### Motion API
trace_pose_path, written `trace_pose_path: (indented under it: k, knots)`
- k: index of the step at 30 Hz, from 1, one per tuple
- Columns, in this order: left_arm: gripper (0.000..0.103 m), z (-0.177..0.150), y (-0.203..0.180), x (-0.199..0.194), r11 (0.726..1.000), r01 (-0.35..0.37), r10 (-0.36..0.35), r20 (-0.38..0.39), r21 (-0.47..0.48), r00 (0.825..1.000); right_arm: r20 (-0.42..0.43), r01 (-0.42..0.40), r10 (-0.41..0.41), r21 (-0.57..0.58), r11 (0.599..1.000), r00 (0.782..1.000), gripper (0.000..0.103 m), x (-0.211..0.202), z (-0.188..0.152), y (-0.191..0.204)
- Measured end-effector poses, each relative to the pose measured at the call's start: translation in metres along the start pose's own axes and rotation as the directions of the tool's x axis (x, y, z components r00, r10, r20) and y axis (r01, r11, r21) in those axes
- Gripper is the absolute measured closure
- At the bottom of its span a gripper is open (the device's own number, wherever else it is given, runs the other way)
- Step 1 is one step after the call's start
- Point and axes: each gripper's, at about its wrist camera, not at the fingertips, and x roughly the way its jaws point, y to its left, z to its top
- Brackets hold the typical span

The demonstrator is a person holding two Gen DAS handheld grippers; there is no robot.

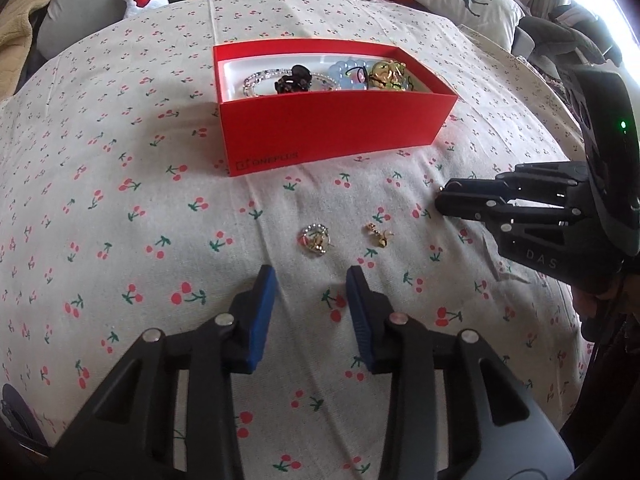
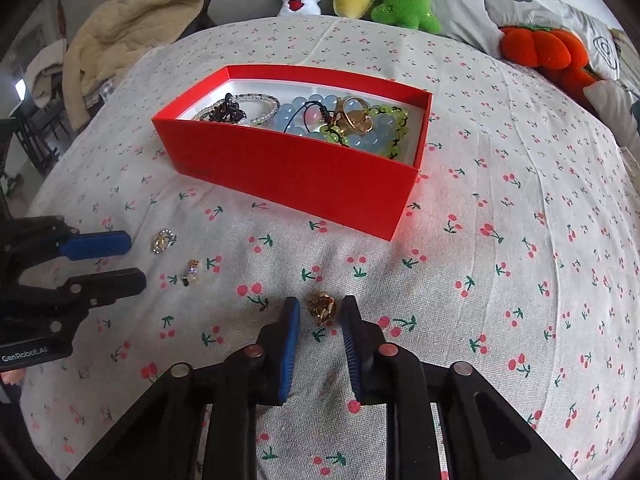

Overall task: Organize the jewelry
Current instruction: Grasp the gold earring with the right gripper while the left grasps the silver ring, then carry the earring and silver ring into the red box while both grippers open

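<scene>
A gold earring (image 2: 321, 307) lies between the right gripper's (image 2: 320, 312) narrowed fingers, untouched, on a cherry-print bedsheet (image 2: 500, 280) near a red box (image 2: 296, 176).

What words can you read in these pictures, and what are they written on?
"ONEPLUS", with a small logo before it, on the front wall of the red box.
"DAS" on the right tool, seen from the left wrist; any letters after it are hidden.
"GenRobot.AI" on the left tool, seen from the right wrist.
No other readable text.
</scene>
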Motion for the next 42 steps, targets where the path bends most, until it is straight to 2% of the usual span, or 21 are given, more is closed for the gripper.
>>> trace_pose_path:
  k: [13,18,22,26,35,42]
  knots:
    - [0.068,0.011,-0.008,0.014,0.998,-0.014,0.014,-0.001,0.064,1.0,-0.029,-0.049,0.05,0.044,0.998,0.998,0.089,-0.004,0.001,-0.007]
    - [0.074,0.014,-0.011,0.016,0.997,-0.038,0.039,-0.002,0.066,0.999,-0.033,-0.054,0.056,0.051,0.997,0.998,0.089,-0.004,0.002,-0.007]
    - [0.076,0.017,-0.011,0.018,0.997,-0.043,0.044,-0.009,0.06,0.999,-0.035,-0.058,0.06,0.058,0.997,0.998,0.089,-0.005,0.003,-0.008]
    - [0.086,0.017,-0.011,0.018,0.997,-0.055,0.056,-0.004,0.061,0.998,-0.035,-0.059,0.061,0.063,0.996,0.998,0.089,-0.005,0.003,-0.009]
    - [0.086,0.017,-0.009,0.014,0.998,-0.052,0.052,0.005,0.048,0.999,-0.028,-0.055,0.056,0.063,0.996,0.998,0.089,-0.01,0.005,-0.009]
    - [0.086,0.023,0.002,-0.003,1.0,-0.015,0.015,0.032,-0.014,0.999,0.0,-0.075,0.075,0.082,0.994,0.997,0.089,-0.025,0.014,-0.012]
